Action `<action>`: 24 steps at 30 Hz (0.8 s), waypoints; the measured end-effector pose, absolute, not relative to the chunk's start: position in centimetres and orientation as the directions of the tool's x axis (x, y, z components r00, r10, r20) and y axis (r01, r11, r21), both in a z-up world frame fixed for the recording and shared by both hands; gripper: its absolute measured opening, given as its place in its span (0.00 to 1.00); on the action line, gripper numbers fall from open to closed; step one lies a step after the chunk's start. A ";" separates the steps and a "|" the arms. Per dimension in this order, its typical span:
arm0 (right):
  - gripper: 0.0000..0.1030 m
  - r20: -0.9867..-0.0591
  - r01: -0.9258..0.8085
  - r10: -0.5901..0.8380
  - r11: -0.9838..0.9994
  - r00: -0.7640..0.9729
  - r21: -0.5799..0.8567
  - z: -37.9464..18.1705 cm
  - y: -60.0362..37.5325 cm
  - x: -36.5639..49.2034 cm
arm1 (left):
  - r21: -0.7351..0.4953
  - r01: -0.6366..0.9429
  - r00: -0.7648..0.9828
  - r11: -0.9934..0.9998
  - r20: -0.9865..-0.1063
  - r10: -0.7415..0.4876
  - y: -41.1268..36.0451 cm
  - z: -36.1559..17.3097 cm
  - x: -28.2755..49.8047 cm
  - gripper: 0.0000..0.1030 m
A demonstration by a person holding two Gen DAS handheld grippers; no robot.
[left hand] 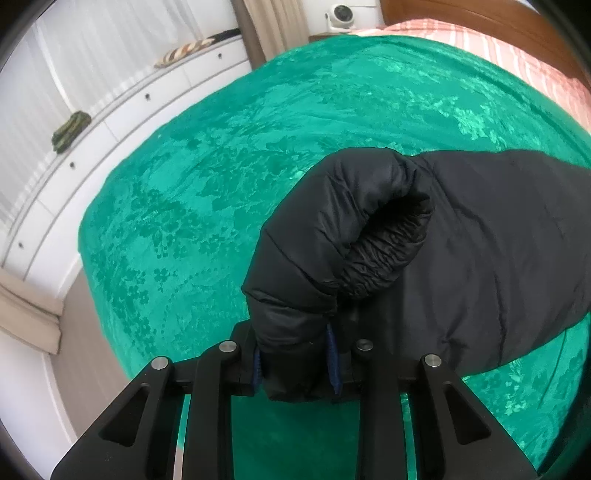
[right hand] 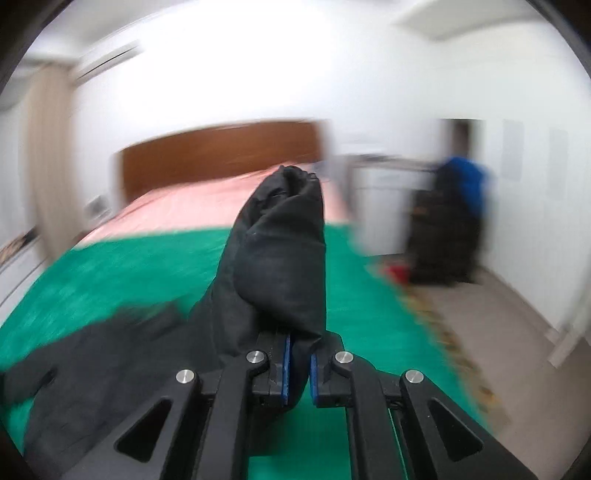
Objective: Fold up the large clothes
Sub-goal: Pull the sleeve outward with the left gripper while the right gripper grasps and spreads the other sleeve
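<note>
A green bedspread [left hand: 229, 192] with a faint floral pattern covers the near part of a bed, and a pink striped cover [left hand: 509, 48] lies beyond it up to a brown wooden headboard [right hand: 221, 155]. In the left wrist view a white drawer unit [left hand: 122, 110] runs along the far side of the bed under sheer curtains, with a small camouflage bundle [left hand: 70, 131] and a striped cushion [left hand: 184, 53] on top, and a white fan [left hand: 341, 16] stands near the head of the bed. The right wrist view is blurred; it shows white walls, a beige curtain [right hand: 48, 155] at the left, grey floor at the right and a dark pile with something blue on it [right hand: 450, 221] by the far wall. A black padded jacket [left hand: 498, 240] lies on the bedspread. The left gripper [left hand: 297, 363] is nearly closed, its blue pads clamped on a sleeve [left hand: 314, 240] whose cuff curls back toward the camera. The right gripper [right hand: 298, 363] is pinched tight on another fold of the jacket [right hand: 280, 258], which stands up in front of it, the rest trailing left over the green cloth.
</note>
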State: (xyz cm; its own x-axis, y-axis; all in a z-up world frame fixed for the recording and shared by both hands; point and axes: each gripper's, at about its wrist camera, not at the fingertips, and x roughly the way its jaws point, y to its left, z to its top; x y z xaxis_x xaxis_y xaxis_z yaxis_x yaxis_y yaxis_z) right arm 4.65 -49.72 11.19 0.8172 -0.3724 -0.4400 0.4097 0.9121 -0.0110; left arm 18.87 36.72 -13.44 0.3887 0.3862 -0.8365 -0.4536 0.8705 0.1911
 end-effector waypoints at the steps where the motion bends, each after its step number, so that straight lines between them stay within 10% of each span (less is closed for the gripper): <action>1: 0.07 -0.442 0.469 -0.420 0.883 0.793 0.002 11.4 -52.4 3.1 | 0.194 -0.455 0.385 0.869 -0.837 0.389 36.7 -13.5 19.0 0.26; 13: 0.10 -0.783 0.775 -0.427 0.623 0.452 0.107 -8.2 -65.8 -4.6 | 0.273 -0.479 0.314 0.834 -0.834 0.453 36.4 -14.1 20.2 0.31; 15: 0.25 -0.796 0.802 -0.434 0.589 0.422 0.104 -9.7 -65.3 -6.2 | 0.312 -0.489 0.301 0.815 -0.816 0.493 36.3 -14.1 20.0 0.50; 17: 0.78 -0.778 0.832 -0.494 0.551 0.388 0.066 -10.2 -64.2 -7.8 | 0.368 -0.518 0.281 0.772 -0.779 0.560 36.7 -13.7 19.3 0.87; 18: 0.88 -0.759 0.855 -0.540 0.516 0.363 0.041 -9.8 -63.4 -9.3 | 0.359 -0.528 0.290 0.770 -0.776 0.561 36.9 -13.4 18.7 0.89; 24: 0.93 -0.588 0.841 -0.650 0.532 0.481 0.099 -6.3 -53.7 -14.5 | 0.106 -0.555 0.444 0.825 -0.801 0.402 36.4 -9.5 12.7 0.89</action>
